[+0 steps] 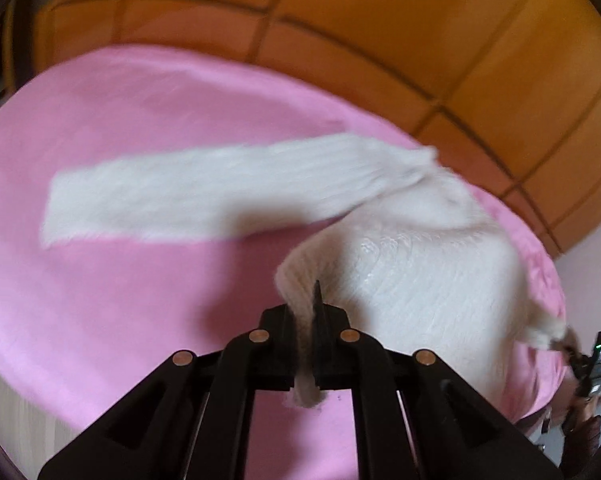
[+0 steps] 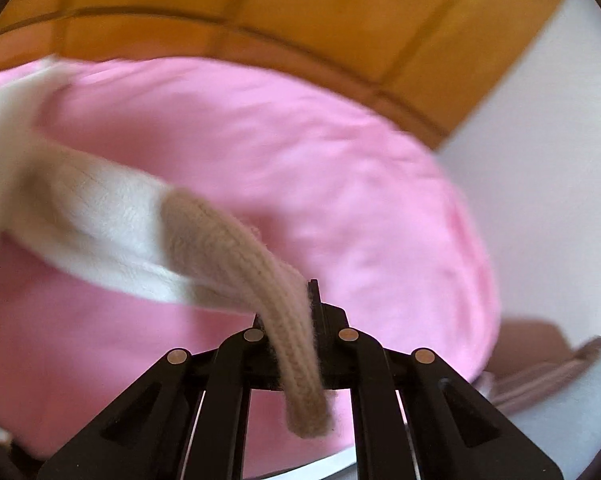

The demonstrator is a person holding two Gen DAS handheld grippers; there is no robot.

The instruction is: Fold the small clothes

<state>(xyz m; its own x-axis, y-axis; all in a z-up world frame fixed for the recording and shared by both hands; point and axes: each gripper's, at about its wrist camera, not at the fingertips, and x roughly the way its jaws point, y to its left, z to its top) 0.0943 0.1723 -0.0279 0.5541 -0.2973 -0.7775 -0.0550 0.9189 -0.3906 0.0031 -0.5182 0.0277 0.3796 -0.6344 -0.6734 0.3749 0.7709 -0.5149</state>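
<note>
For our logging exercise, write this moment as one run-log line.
left gripper: shut on white sock | right gripper: shut on sock's beige end | second white sock: flat on pink cloth

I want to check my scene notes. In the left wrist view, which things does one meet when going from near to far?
Left gripper shut on the white sock → second white sock lying flat → pink cloth → orange tiled floor.
</note>
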